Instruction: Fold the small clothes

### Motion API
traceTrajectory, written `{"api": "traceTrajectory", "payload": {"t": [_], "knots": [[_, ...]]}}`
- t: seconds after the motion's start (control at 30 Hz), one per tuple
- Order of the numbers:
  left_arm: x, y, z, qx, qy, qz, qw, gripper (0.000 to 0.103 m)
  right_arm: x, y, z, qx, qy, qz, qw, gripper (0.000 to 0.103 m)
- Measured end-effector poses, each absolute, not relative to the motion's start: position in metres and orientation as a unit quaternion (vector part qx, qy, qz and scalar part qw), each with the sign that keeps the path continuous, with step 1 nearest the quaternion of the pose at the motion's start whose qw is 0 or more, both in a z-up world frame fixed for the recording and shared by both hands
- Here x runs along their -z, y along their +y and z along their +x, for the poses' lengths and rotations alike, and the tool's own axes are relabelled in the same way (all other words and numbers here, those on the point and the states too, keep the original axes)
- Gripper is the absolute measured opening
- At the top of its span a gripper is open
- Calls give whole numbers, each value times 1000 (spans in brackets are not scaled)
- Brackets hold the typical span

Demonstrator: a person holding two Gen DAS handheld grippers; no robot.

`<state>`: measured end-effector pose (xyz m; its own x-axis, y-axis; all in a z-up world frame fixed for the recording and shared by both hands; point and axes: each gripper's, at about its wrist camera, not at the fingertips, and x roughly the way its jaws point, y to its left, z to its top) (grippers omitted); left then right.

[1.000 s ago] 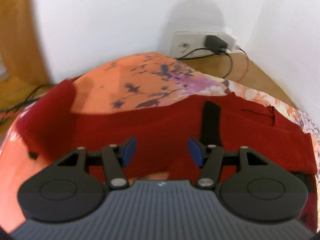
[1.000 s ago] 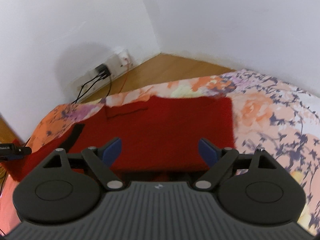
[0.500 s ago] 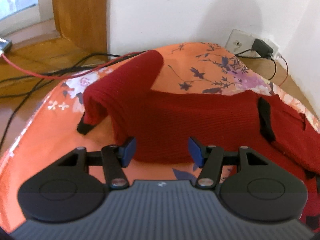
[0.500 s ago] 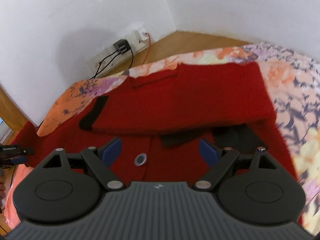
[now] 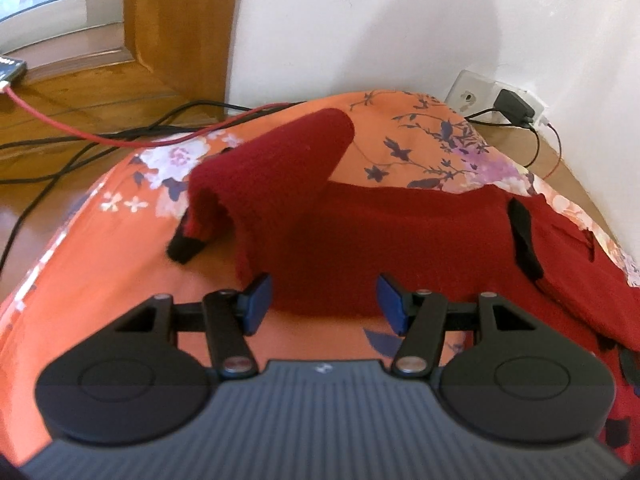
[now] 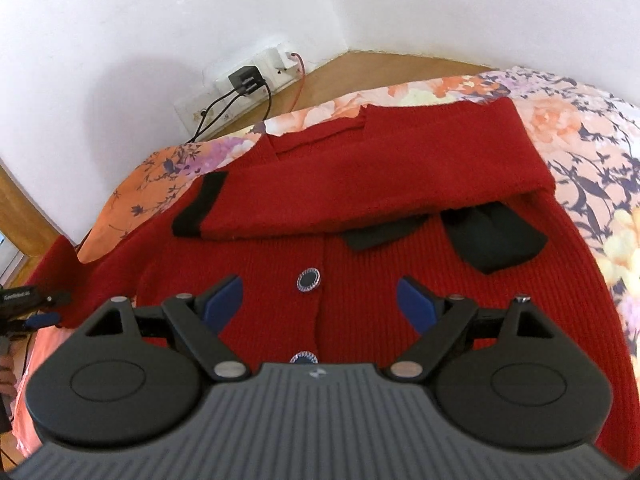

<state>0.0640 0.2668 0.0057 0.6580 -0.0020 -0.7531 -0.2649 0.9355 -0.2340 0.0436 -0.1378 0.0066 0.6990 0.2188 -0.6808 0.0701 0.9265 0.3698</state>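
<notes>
Left wrist view: left gripper (image 5: 322, 300) tilted down over the floral bed cover (image 5: 100, 248), fingers (image 5: 256, 300) apart, nothing between them, not clamped. Red cardigan (image 5: 360, 240) lying on the bed straight ahead of the fingers, near hem edge just beyond the tips, touching or not cannot tell. Left sleeve (image 5: 276, 160) humped up and bent, running away from the cardigan body toward the far left, black cuff (image 5: 186, 248) drooping onto the bed left of the body. Second black cuff (image 5: 524, 236) right of the body, on the folded-over sleeve. Wall socket (image 5: 500, 98) and cables (image 5: 120, 136) beyond the cardigan on the wood floor. Right wrist view: right gripper (image 6: 318, 304) hovering above the cardigan front, fingers (image 6: 416, 304) wide apart, holding nothing. Button (image 6: 308, 280) between the fingers further on, second button (image 6: 304, 358) close to the gripper body. Right sleeve (image 6: 380, 184) already folded across the cardigan chest, long axis crosswise to the fingers, its cuff at the left end. Black collar (image 6: 492, 236) right of the button line, under the sleeve edge. Left gripper visible at the far left edge beside the cardigan. Judged next: unfolded left sleeve to be brought across the body; left gripper the nearer one, sleeve up and left of its fingers, so a reach forward-left likely needed.
</notes>
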Motion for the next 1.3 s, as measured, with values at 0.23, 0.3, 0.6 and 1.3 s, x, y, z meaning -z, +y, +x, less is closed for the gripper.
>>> {"api": "traceTrajectory", "payload": {"t": [0.23,0.3,0.6,1.3], "knots": [[-2,274,67,-88,397,-131,904,59,-4,-131,41,-40,390,195,899,89],[3,278,74,-95,391,-134,906,59,-3,-128,42,-40,395,199,896,89],[7,288,95,-71,346,-155,922,58,-2,-123,36,-33,405,205,890,89],[-55,259,109,-19,259,-158,953,13,-12,-130,47,-50,410,201,888,89]]}}
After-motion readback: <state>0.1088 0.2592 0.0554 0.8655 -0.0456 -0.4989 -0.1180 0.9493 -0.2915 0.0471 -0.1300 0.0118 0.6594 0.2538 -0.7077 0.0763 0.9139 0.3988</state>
